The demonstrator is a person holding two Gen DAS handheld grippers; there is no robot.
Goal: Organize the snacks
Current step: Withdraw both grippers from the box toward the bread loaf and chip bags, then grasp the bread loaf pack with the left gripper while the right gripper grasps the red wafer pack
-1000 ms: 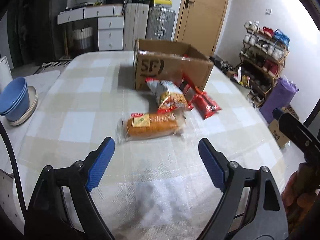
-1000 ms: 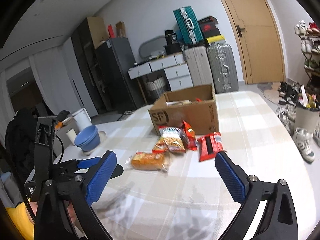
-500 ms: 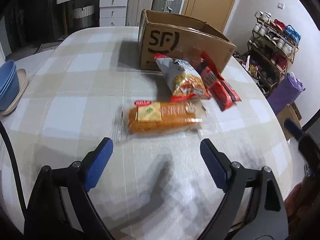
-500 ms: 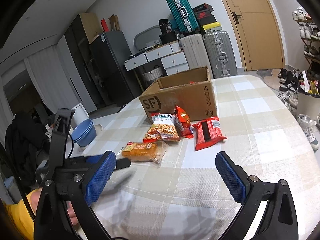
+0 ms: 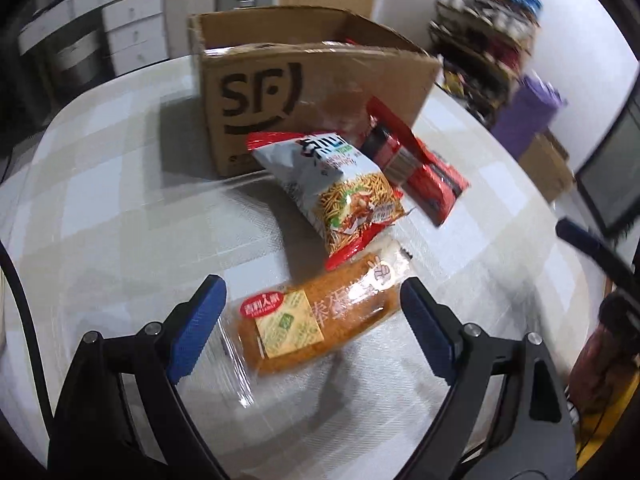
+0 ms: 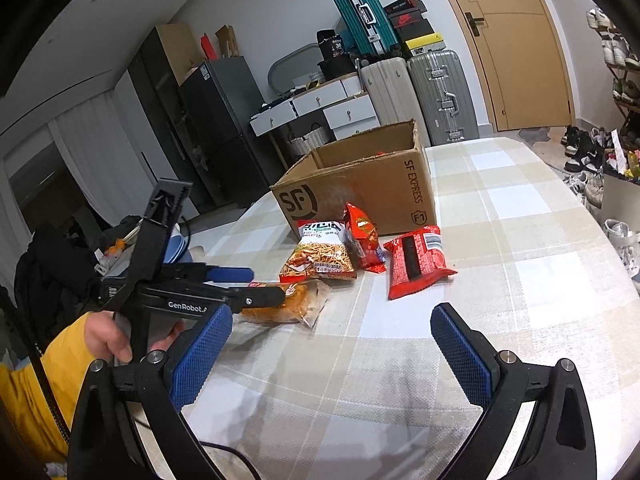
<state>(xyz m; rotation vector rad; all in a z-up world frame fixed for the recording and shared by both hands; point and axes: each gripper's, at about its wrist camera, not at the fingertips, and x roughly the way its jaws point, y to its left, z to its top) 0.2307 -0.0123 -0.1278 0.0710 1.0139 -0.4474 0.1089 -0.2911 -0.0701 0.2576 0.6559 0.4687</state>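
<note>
From the left wrist, the left gripper (image 5: 310, 320) hangs with its jaws spread wide on either side of the bread pack (image 5: 320, 320), blue pads clear of the wrapper, so nothing is grasped yet. Beyond it the noodle bag (image 5: 340, 188) lies touching the bread's far end, and a red pack (image 5: 424, 168) rests just past that, both in front of the box (image 5: 304, 92). A scrap of red shows over the box's rim, so something may already be packed, though I can't tell what. From the right wrist, the right gripper (image 6: 328, 352) is released too, empty over bare table (image 6: 520, 240), well short of the snacks. Here four packs lie outside the box (image 6: 380, 184): bread (image 6: 296, 304), noodles (image 6: 320, 256), a small red bag (image 6: 362, 240) and a bigger red one (image 6: 416, 260). By my reckoning most of the job is left, with the bread first in line.
</note>
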